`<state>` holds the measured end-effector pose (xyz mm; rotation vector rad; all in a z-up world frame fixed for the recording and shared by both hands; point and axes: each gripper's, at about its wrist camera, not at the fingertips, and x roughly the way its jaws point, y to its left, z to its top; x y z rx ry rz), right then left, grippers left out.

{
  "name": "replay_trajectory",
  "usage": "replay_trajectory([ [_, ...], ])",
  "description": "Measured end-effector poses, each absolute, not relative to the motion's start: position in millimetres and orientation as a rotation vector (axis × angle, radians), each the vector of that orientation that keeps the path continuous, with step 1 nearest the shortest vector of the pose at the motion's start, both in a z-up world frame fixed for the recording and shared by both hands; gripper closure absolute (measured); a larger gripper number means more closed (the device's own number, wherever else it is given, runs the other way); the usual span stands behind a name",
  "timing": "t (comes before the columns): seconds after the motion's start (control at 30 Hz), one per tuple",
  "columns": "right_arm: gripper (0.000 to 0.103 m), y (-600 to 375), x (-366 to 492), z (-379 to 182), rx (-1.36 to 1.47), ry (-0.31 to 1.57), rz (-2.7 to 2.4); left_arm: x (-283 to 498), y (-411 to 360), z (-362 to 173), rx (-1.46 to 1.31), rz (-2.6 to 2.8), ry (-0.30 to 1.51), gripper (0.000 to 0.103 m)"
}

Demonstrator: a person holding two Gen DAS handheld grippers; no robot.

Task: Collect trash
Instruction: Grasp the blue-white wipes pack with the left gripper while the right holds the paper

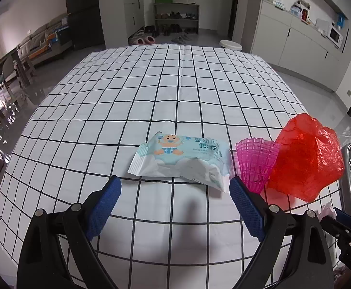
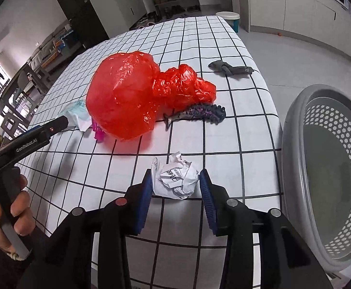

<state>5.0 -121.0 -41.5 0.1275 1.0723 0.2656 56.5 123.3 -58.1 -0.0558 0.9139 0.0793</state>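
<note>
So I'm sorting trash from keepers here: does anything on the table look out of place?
Yes: the pink shuttlecock beside the red plastic bag, the purple toy creature in front of it and the knotted grey cloth further back look usable, unlike the crumpled paper.

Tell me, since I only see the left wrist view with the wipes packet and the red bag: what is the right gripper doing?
Observer: The right gripper is open, its fingers either side of a crumpled paper ball on the tablecloth.
Operator: What lies behind the red bag?
Observer: The red plastic bag trails into a bunched tail; a dark purple spiky toy lies against it.
Operator: Anything farther back?
Observer: A knotted grey cloth near the table's far right edge.
Operator: Where is the bin?
Observer: A grey perforated basket sits off the table's right side, its opening facing the camera.
</note>
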Motion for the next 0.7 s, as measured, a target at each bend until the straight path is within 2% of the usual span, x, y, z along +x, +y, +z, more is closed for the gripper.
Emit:
replay_trajectory([
  [0.43,0.065,-128,7,-40,0.18,1.061,0.308,86,115,-80,-0.074,0.121,0.986,0.013],
  [0.7,0.065,-132,7,-34,0.207,1.042,0.324,74,138,-84,-0.033,0.235,0.992,0.013],
])
